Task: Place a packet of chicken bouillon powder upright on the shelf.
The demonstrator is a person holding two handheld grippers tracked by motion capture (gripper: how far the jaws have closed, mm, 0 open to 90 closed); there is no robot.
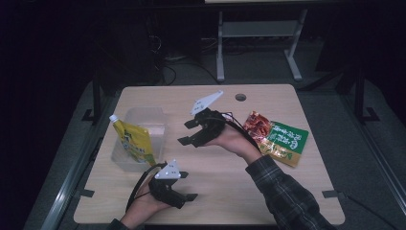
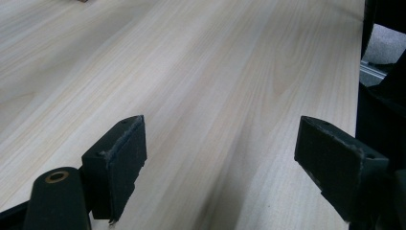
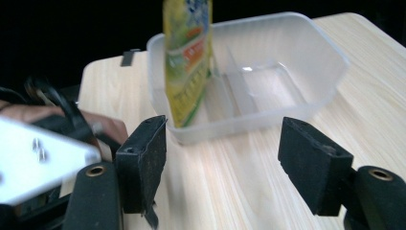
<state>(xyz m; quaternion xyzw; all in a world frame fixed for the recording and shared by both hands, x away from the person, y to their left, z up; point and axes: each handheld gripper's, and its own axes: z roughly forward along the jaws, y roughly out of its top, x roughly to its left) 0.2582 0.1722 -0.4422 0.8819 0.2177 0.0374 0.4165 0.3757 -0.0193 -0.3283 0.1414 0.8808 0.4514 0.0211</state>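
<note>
A yellow drink pouch (image 1: 133, 141) with a white cap stands tilted in a clear plastic container (image 1: 143, 120) at the table's left. In the right gripper view the pouch (image 3: 187, 57) leans in the container's (image 3: 287, 62) near-left corner. My right gripper (image 1: 186, 132) hovers mid-table, pointing left toward the container, and is open with nothing between its fingers (image 3: 222, 163). My left gripper (image 1: 187, 186) rests near the front edge and points right. It is open over bare wood (image 2: 220, 158). A red and green snack packet (image 1: 277, 139) lies flat at the right.
The light wooden table (image 1: 215, 167) has a cable hole (image 1: 241, 97) at its back edge. A divider splits the container (image 3: 239, 86). The left hand with its grey plate (image 3: 38, 158) shows at the left of the right gripper view. Beyond the table the floor is dark.
</note>
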